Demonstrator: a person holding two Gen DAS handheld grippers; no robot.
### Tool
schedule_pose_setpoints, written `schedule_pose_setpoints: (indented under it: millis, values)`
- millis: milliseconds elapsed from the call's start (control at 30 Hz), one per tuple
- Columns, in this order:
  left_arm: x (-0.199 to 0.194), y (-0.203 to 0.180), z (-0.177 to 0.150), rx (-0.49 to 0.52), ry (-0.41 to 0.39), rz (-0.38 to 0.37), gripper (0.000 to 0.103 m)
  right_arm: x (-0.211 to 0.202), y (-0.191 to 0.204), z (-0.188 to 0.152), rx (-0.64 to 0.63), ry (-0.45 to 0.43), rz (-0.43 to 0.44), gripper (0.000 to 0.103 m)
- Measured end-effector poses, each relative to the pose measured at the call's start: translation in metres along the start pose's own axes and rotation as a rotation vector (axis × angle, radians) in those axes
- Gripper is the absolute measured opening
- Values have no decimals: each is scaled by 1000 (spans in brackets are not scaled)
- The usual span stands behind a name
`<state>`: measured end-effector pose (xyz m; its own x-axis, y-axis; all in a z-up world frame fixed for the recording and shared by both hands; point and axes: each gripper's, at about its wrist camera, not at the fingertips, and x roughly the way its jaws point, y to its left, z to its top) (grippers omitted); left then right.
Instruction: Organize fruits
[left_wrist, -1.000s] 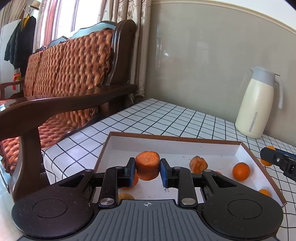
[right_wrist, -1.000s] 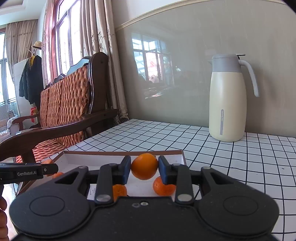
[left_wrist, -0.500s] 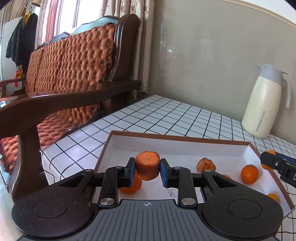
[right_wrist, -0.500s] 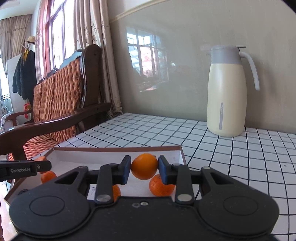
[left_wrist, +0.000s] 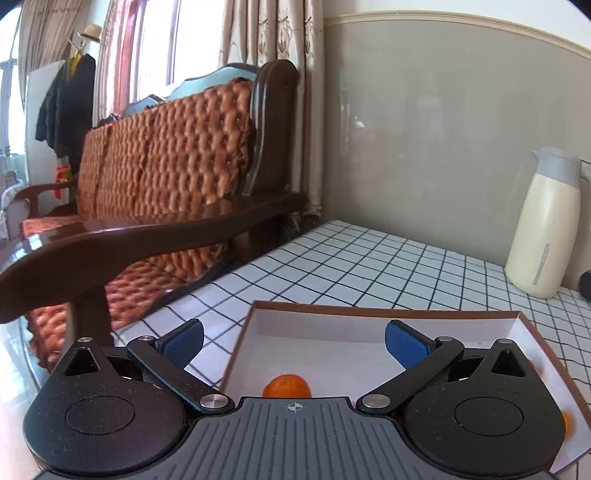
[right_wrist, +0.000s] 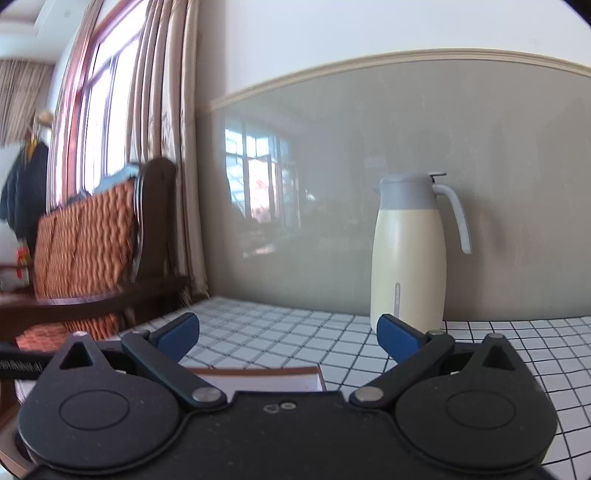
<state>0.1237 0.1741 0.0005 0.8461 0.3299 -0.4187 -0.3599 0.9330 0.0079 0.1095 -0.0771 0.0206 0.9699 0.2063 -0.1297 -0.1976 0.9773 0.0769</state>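
My left gripper (left_wrist: 293, 341) is open and empty above the near left part of a shallow white box with a brown rim (left_wrist: 388, 314). One orange fruit (left_wrist: 286, 386) lies in the box just below the gripper body. Another orange (left_wrist: 568, 421) peeks out at the box's right edge. My right gripper (right_wrist: 288, 334) is open and empty, raised over the box's far right corner (right_wrist: 280, 380). The fruits below it are hidden by the gripper body.
A cream and grey thermos jug (left_wrist: 546, 225) stands on the checked tablecloth (left_wrist: 369, 266) by the wall; it also shows in the right wrist view (right_wrist: 410, 254). A wooden bench with an orange cushion (left_wrist: 155, 173) stands left of the table.
Both grippers opened and let go of their fruit: the left its flat-topped orange piece, the right its round orange. Both then lifted and tilted up, so the box sits lower in view.
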Motion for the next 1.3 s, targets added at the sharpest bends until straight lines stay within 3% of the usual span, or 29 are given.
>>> schedule_pose_setpoints:
  millis: [100, 767, 1133, 1300]
  values:
    - [4, 1, -1, 4, 34, 4, 103, 1, -5, -1, -10, 14, 0, 97]
    - [-23, 2, -10, 36, 40, 20, 103, -5, 6, -13, -60, 112, 58, 97]
    - [-73, 5, -5, 8, 19, -3, 103, -53, 10, 1, -33, 102, 100, 97]
    - [-103, 6, -5, 55, 9, -29, 103, -87, 9, 9, -16, 71, 110, 97]
